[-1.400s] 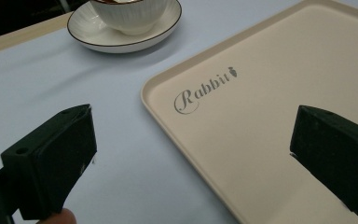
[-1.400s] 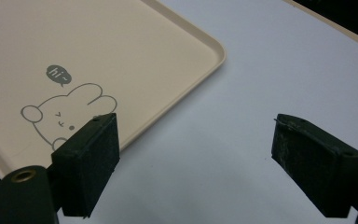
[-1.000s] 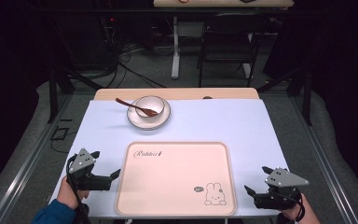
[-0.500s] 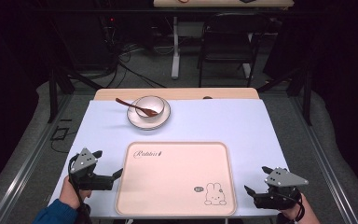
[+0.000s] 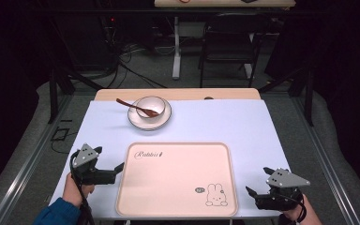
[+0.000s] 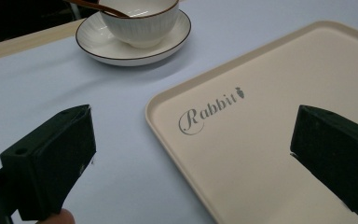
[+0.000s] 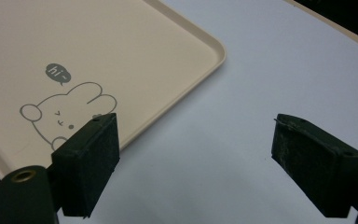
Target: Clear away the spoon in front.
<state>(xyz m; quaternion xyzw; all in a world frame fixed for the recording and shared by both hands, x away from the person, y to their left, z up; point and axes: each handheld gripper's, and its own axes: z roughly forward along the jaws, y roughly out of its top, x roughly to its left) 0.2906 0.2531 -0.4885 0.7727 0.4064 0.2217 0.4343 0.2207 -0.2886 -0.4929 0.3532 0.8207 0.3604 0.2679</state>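
Where cables cross the floor (image 5: pixel 136 70), table (image 5: pixel 225 122) stands.

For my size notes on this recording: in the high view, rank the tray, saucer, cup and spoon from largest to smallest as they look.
1. tray
2. saucer
3. cup and spoon: the cup looks wider, the spoon longer but thin, so I leave these unranked.

Cup (image 5: pixel 150 106): white w/ dark rim, upright on saucer, far-left part of table.
Saucer (image 5: pixel 136 120): white, dark rim, under cup.
Spoon (image 5: pixel 126 103): brown, bowl end in cup, handle stuck out over the rim to the left.
Table cover (image 5: pixel 215 122): pale blue, flat.
Wood edge (image 5: pixel 183 94): showed at far side, past the cover.
Bkgd: dark chair (image 5: pixel 227 42) and cables (image 5: pixel 122 61) on floor.
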